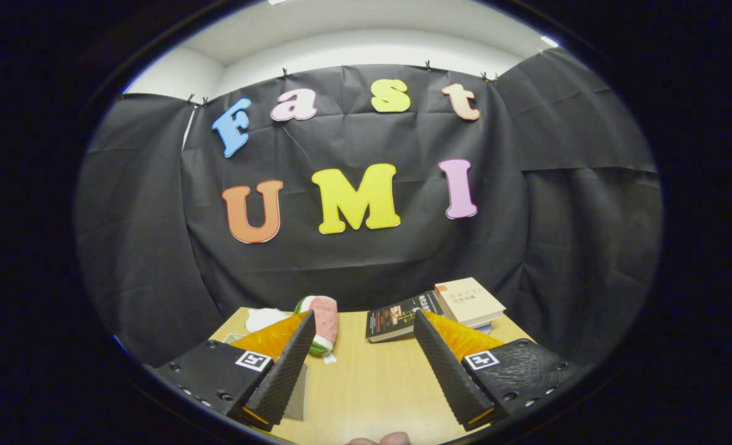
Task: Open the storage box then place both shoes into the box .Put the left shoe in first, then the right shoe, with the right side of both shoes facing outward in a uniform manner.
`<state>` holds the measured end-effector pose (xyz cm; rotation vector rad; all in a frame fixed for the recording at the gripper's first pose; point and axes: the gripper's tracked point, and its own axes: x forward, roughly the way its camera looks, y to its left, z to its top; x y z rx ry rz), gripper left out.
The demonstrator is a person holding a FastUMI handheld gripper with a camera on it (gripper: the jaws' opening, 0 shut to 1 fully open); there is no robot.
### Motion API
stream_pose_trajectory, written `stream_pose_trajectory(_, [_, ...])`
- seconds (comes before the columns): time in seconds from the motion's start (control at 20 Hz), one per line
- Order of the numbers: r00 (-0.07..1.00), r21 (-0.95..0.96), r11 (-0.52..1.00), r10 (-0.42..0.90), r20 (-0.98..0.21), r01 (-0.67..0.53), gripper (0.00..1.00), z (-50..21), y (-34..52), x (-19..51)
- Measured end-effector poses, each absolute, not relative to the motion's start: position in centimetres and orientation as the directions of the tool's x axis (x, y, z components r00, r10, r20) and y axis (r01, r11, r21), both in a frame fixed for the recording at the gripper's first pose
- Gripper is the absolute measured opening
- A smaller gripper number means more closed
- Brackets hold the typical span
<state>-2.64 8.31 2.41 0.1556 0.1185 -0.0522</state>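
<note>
Right now the gripper point(362, 358) is held level over a wooden table point(372, 383), its two fingers spread wide with nothing between them but bare tabletop. Beyond the fingers, at the far edge of the table, lie a watermelon-slice toy point(323, 322) with something white point(264, 318) beside it, a dark book point(396, 318) propped at a slant, and a pale book point(469, 301) lying on others. A fingertip point(381, 439) (the person's, most likely) peeks in just behind the fingers.

As for the task's things, I can make out neither the storage box nor either shoe among what lies ahead, so where they sit, and whether the box is open or the shoes are already in it, cannot be told. That leaves the step in hand unsettled: this pose would suit the gripper lifted clear before reaching for the box as well as lifted clear after the shoes are stowed. Any next move would first call for bringing the box and shoes into sight.
</note>
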Motion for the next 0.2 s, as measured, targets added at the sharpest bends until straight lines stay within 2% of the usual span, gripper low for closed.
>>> stream_pose_trajectory(0.2, [0.992, 0.153, 0.986, -0.042, -0.120, 0.060, 0.97, 2.46, 8.69, -2.58])
